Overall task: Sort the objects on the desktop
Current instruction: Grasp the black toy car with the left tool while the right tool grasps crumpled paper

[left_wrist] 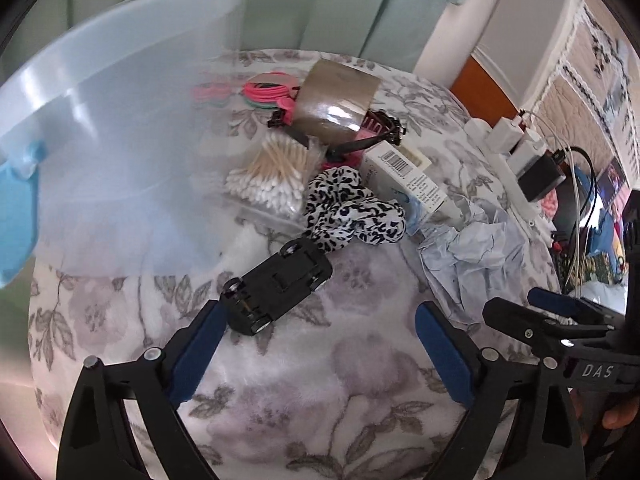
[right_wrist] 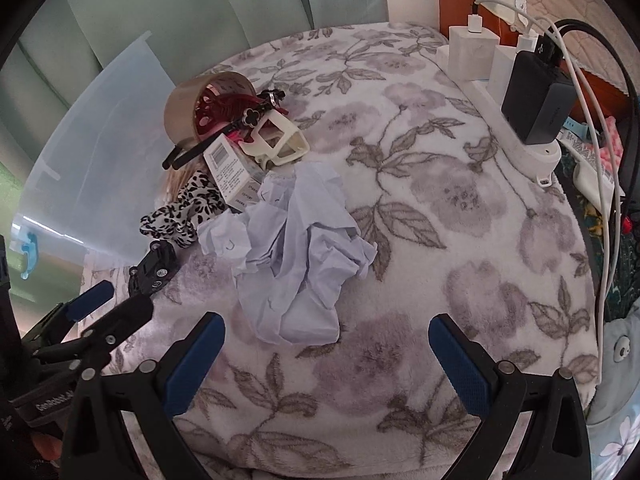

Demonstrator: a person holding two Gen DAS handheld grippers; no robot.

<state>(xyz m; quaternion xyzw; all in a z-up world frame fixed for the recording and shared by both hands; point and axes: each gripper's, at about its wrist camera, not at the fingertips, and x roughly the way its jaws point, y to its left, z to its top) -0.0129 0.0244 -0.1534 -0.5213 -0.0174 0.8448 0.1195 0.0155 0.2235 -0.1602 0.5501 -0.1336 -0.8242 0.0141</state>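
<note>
**Two open grippers over a cluttered floral blanket**

The translucent bin [left_wrist: 120, 128] is looming largest in the left view. Crumpled paper [right_wrist: 296, 248] is lying ahead of the right gripper [right_wrist: 326, 354], jaws wide, holding nothing. The upturned toy car [left_wrist: 276, 284] is sitting just before the left gripper [left_wrist: 320, 336] (also wide, empty). Only the left view is showing cotton swabs [left_wrist: 272, 176].

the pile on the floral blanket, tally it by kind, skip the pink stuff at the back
toy car: 1
scrunchie: 1
cotton swab pack: 1
tape roll: 1
barcoded box: 1
crumpled paper: 1
white plastic frame: 1
Total: 7
</note>
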